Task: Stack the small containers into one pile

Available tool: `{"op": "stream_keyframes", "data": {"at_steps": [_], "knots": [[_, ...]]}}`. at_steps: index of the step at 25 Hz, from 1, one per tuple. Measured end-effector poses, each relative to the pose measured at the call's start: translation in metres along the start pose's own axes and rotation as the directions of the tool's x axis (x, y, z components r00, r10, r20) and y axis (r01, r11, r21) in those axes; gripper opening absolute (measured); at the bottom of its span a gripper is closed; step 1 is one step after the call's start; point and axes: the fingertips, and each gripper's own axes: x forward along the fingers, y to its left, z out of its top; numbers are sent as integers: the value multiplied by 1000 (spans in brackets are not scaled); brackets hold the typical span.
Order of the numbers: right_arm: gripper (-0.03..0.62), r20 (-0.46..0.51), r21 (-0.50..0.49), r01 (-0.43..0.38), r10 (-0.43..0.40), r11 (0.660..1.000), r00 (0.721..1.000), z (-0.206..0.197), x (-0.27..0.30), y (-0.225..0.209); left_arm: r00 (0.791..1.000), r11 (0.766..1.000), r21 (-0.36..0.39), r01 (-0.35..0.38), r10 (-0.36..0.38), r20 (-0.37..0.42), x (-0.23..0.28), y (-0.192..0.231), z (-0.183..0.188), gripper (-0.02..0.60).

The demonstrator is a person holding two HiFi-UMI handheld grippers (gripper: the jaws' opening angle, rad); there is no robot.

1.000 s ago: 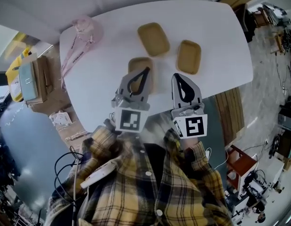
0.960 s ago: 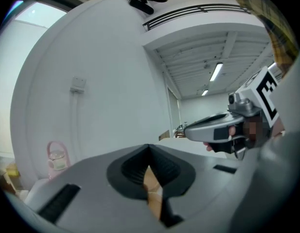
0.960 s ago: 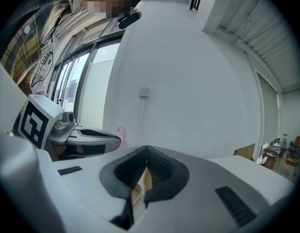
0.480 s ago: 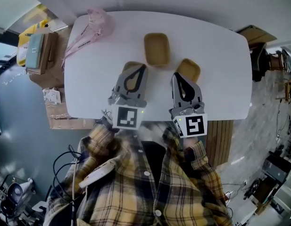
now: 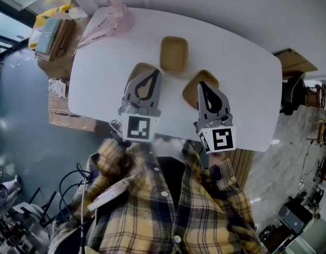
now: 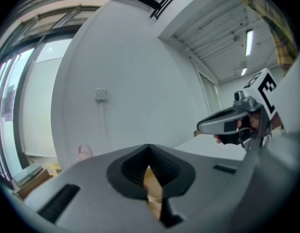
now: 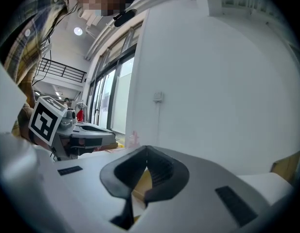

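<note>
Three tan, shallow containers lie on the white table [image 5: 242, 52]. One [image 5: 174, 53] sits apart at the far middle. Another [image 5: 137, 74] is half hidden under my left gripper [image 5: 155, 72]. The third [image 5: 193, 88] pokes out to the left of my right gripper [image 5: 201, 83]. Both grippers hover level over the table's near edge, shut and empty. In the left gripper view the jaw tips [image 6: 149, 147] meet, with tan [image 6: 152, 184] showing behind them. The right gripper view has its jaw tips [image 7: 146, 149] together too, over a tan container [image 7: 140, 181].
A pink bag [image 5: 107, 21] lies on the table's far left corner. Cardboard boxes [image 5: 52, 33] are stacked on the floor to the left, and another box [image 5: 296, 62] stands to the right. A white wall runs behind the table.
The table has swung round in the head view. Both grippers turned and drifted, the right one further to the right; its nearest container now shows left of its tip.
</note>
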Motion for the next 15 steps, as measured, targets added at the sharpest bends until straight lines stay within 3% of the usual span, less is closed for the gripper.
{"op": "stream_keyframes", "data": {"at_steps": [7, 15], "knots": [[15, 9, 16, -19, 19, 1000, 1000, -1, 16, 5, 999, 999, 2, -35, 35, -14, -2, 19, -4, 17], [15, -3, 11, -22, 22, 1000, 1000, 0, 34, 9, 998, 1000, -10, -16, 15, -65, 6, 34, -21, 18]]}}
